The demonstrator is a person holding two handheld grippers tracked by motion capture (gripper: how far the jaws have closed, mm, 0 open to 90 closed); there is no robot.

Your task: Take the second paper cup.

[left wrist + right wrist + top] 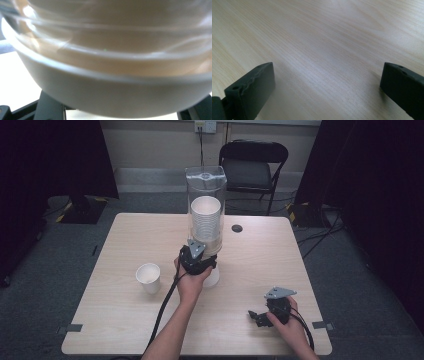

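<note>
A clear cup dispenser (205,182) stands at the table's back middle with a stack of white paper cups (205,217) inside. The lowest cup (213,278) hangs out under it, and in the left gripper view this cup (112,95) sits very close. My left gripper (207,266) is at the dispenser's foot, open, with its black fingers (50,107) wide apart on either side of that cup. A single paper cup (149,277) stands upright on the table to the left. My right gripper (255,318) rests low over the front right of the table, open, with bare wood between its fingers (252,90).
The light wooden table (125,320) has a dark round hole (237,228) behind the dispenser. A black folding chair (252,167) stands beyond the far edge. Dark curtains hang on both sides, and cables lie on the floor at the right.
</note>
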